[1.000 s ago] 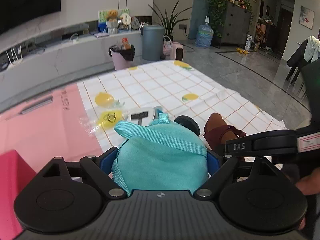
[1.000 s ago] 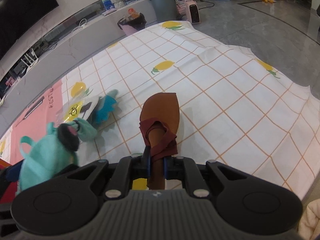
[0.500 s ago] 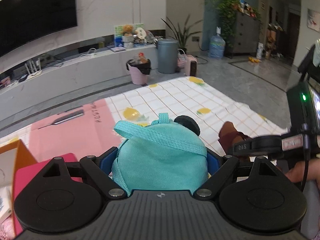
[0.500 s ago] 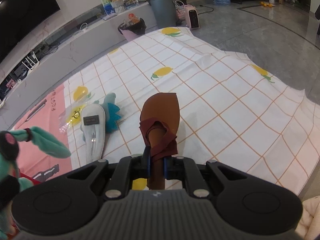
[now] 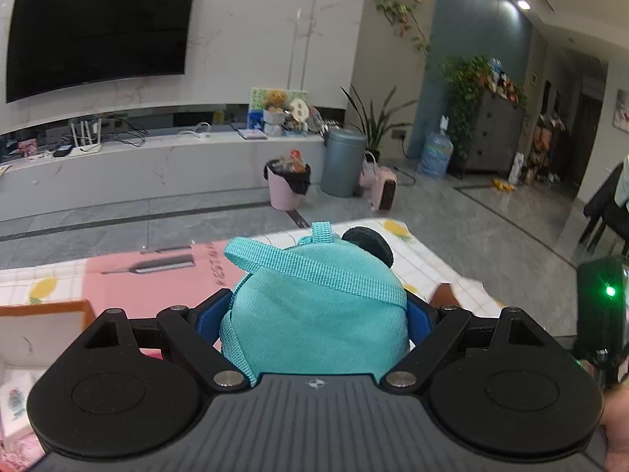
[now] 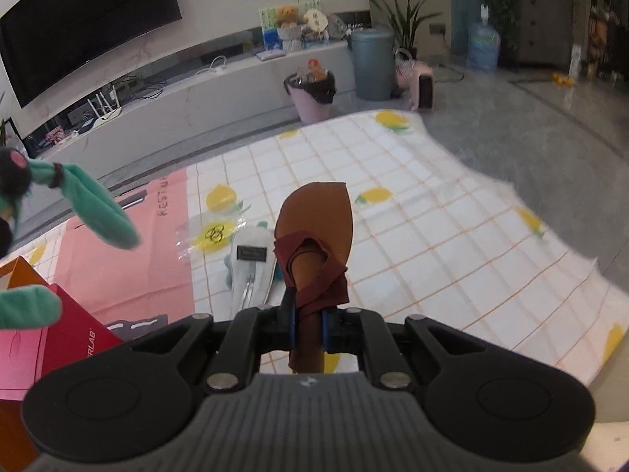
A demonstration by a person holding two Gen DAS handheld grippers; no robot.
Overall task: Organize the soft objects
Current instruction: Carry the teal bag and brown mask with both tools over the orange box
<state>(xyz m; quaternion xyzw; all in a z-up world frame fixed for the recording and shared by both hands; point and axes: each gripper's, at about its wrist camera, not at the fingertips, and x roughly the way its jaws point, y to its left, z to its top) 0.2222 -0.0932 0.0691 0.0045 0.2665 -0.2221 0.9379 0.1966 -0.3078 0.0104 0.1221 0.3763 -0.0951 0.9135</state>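
My left gripper [image 5: 316, 314] is shut on a teal plush backpack toy [image 5: 314, 306] with a webbing strap and a black ear; it is lifted above the mat. The toy's teal limbs [image 6: 94, 204] show at the left edge of the right wrist view. My right gripper [image 6: 307, 326] is shut on the heel of a brown sandal [image 6: 314, 220] with a dark red strap, held up over the checked lemon-print mat [image 6: 452, 228]. On the mat below lie a white slipper [image 6: 251, 267], a teal toy piece [image 6: 228, 263] and a clear plastic bag [image 6: 208, 234].
A red box [image 6: 67, 334] and an orange box edge [image 6: 15, 271] stand at the near left, beside a pink sheet [image 6: 129, 271]. Beyond the mat are a pink bin [image 5: 287, 185], a grey bin [image 5: 343, 165], a small heater [image 5: 383, 192] and a long TV bench [image 5: 137, 165].
Both grippers have risen with their loads and tilted up, so more of the room shows. The teal toy has left the mat; the slipper it hid now lies in plain sight.
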